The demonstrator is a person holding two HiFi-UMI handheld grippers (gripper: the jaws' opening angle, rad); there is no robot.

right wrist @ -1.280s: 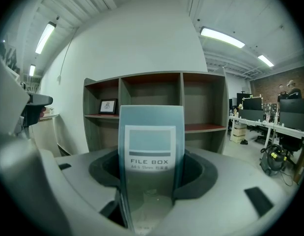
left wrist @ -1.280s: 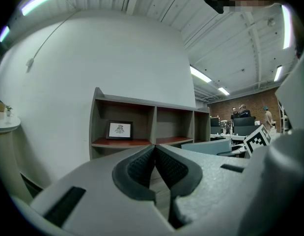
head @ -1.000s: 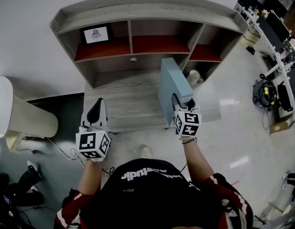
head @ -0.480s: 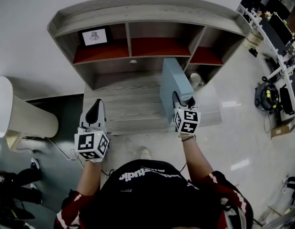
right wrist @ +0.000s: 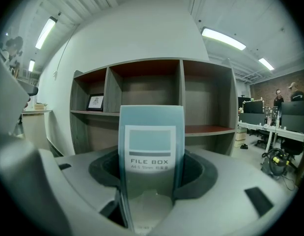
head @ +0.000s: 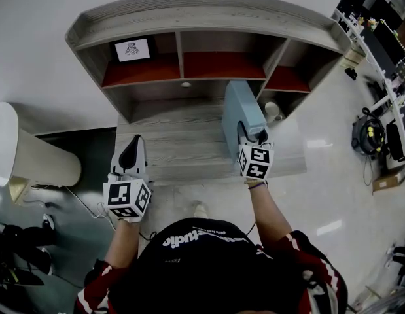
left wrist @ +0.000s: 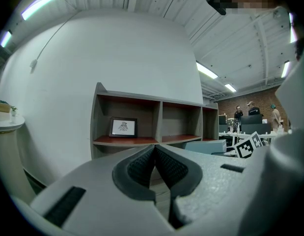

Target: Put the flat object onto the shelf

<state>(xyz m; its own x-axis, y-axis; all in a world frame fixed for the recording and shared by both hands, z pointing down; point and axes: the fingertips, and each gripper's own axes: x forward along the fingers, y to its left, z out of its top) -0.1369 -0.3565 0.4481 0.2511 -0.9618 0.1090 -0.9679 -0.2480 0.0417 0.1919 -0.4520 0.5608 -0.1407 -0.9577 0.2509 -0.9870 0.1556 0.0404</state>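
Grip first: right gripper (right wrist: pixel 152 181) clamped on file box (right wrist: pixel 151 146), pads on both broad faces near its lower end, jaws spread wide to take the thickness. Box upright, labelled narrow face toward the gripper camera, in front of shelf unit (head: pixel 202 8) and above wooden base ledge (head: pixel 169 142). Resting on the ledge or lifted clear: cannot tell. Not yet inside any compartment. Lined up roughly with divider (right wrist: pixel 181 82) between middle compartment (right wrist: pixel 144 85) and right compartment (right wrist: pixel 208 102). Left gripper (left wrist: pixel 154 163) pinched closed on nothing, off to the left at the ledge's front edge, well apart from the box. Framed picture (head: pixel 131 48) in the left compartment; other two bare.

Risks, as judged:
- Held low, most of the box above the pads: likely to pivot or tip in the grip if pushed in fast.
- Could catch a top corner on the divider if driven straight ahead with no sideways correction.
- Could strike the top board; fit of box height to opening hard to judge from here.
- Could topple if let go on the ledge, short of a compartment.
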